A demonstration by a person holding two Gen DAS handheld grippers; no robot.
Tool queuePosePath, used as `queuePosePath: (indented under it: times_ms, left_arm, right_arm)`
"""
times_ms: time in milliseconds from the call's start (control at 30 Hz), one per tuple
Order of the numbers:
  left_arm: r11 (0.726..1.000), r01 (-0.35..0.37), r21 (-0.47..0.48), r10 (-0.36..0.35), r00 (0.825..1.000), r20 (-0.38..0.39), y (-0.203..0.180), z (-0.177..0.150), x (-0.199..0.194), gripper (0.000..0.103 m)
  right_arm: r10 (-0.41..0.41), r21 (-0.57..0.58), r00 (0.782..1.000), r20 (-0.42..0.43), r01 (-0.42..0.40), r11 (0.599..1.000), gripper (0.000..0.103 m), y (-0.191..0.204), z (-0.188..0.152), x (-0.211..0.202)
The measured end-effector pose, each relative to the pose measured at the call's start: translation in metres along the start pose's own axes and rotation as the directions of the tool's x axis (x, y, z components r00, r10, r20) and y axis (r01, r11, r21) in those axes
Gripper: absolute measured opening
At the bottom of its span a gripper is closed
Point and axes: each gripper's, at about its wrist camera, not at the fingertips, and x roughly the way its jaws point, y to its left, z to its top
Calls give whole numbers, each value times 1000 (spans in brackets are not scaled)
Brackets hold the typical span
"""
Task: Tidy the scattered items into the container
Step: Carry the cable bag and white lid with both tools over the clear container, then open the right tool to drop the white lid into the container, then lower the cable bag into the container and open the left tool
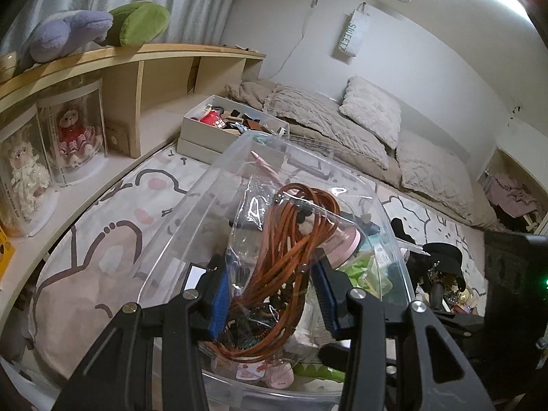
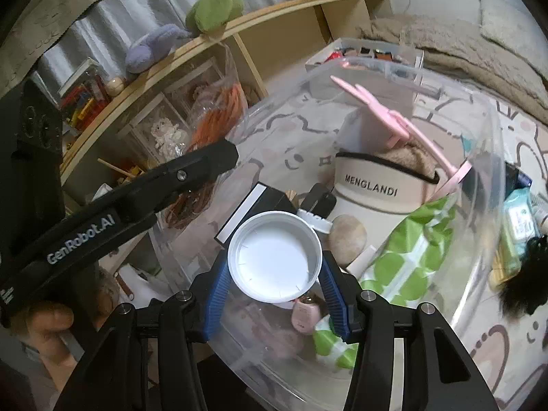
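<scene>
Clear plastic bag of orange cord (image 1: 291, 260) pinched between the left gripper (image 1: 270, 294) pads, hanging over the clear container (image 1: 191, 219) so it can drop straight in; gripper tilted downward above the near rim. White round tub (image 2: 274, 257) clamped in the right gripper (image 2: 275, 294), also angled down over the bin, above the cream visor (image 2: 370, 188) and green dotted pack (image 2: 411, 253) already inside. Hand (image 2: 48, 325) grips the left tool. Loose items remain on the mat at right.
</scene>
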Motion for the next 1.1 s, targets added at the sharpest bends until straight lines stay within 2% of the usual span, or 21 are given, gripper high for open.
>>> queuePosePath:
  times_ms: [133, 167, 233, 333, 367, 567, 867, 1100]
  left_arm:
    - [1000, -13, -2, 13, 1000, 5, 5, 1, -1, 44]
    - [1000, -15, 0, 15, 1000, 5, 5, 1, 0, 44]
    - [1000, -16, 3, 16, 1000, 2, 5, 1, 0, 44]
    - [1000, -14, 11, 14, 1000, -4, 3, 1, 2, 44]
    - [1000, -15, 13, 15, 1000, -7, 3, 0, 2, 44]
    - [1000, -17, 26, 18, 999, -27, -3, -1, 9, 44]
    - [1000, 16, 5, -15, 996, -83, -21, -3, 25, 44]
    - [998, 47, -31, -50, 991, -128, -38, -4, 40, 44]
  right_arm:
    - [21, 3, 998, -62, -21, 1000, 54, 3, -3, 12]
    - [27, 9, 997, -72, -27, 1000, 70, 3, -4, 13]
    - [15, 16, 999, -45, -14, 1000, 89, 0, -4, 11]
    - [38, 25, 999, -24, -38, 999, 93, 0, -2, 3]
    - [25, 20, 1000, -19, -25, 999, 99, 1, -3, 0]
    - [5, 15, 1000, 15, -5, 1000, 100, -7, -4, -15]
    - [4, 51, 997, 74, -7, 999, 100, -34, -10, -42]
    - [-26, 44, 991, 133, 20, 999, 100, -50, -15, -65]
